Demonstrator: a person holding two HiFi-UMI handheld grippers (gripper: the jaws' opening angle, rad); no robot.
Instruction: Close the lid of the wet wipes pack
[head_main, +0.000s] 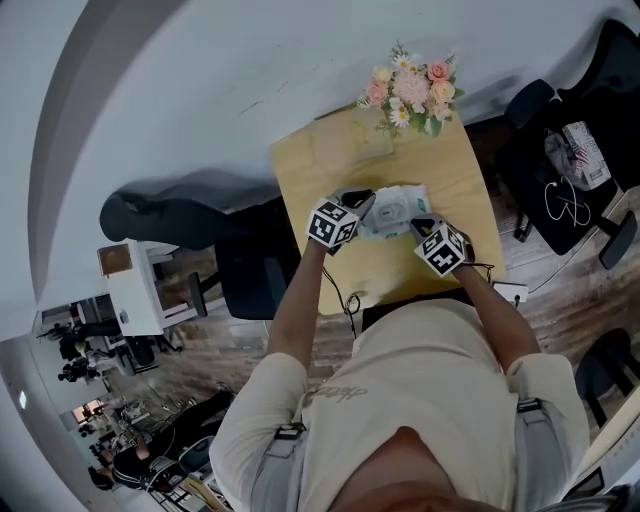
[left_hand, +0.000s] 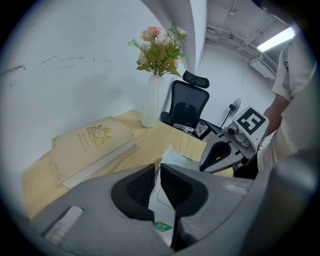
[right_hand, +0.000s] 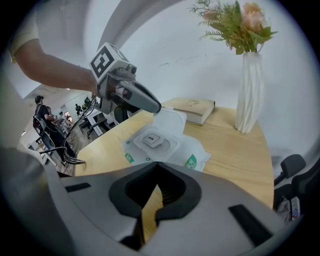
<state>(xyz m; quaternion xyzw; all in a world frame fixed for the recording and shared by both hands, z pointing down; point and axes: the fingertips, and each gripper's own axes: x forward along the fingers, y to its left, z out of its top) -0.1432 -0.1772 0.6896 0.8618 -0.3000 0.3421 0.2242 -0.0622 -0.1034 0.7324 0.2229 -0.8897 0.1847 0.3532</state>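
Wet wipes pack (head_main: 398, 210) lies flat mid-tabletop (head_main: 450, 170), on the person's side of the vase (right_hand: 248, 92) and apart from it. The lid (right_hand: 169, 120) is open: a white flap standing up from the pack's far edge, tilted away from the right gripper view. The moulded opening under it is exposed, with a small square label (right_hand: 150, 140) in the middle.

Left gripper (right_hand: 156, 106): jaws narrow, tips on the lid's top edge. In its own view the gap is a thin slit with white pack material in it, so it reads as pinching the lid.

Right gripper (right_hand: 157, 165): jaws together at the tips, nothing between them, only bare tabletop seen through the slot behind. It sits low over the tabletop just short of the pack's near edge, further from the vase than the pack is.

In the head view the two grippers flank the pack. The left is on the side away from the vase's end of the tabletop, and the right is at the near corner.

Book (left_hand: 92, 142): closed, cream cover with a gold emblem. It lies flat just beside the vase, against the wall side.
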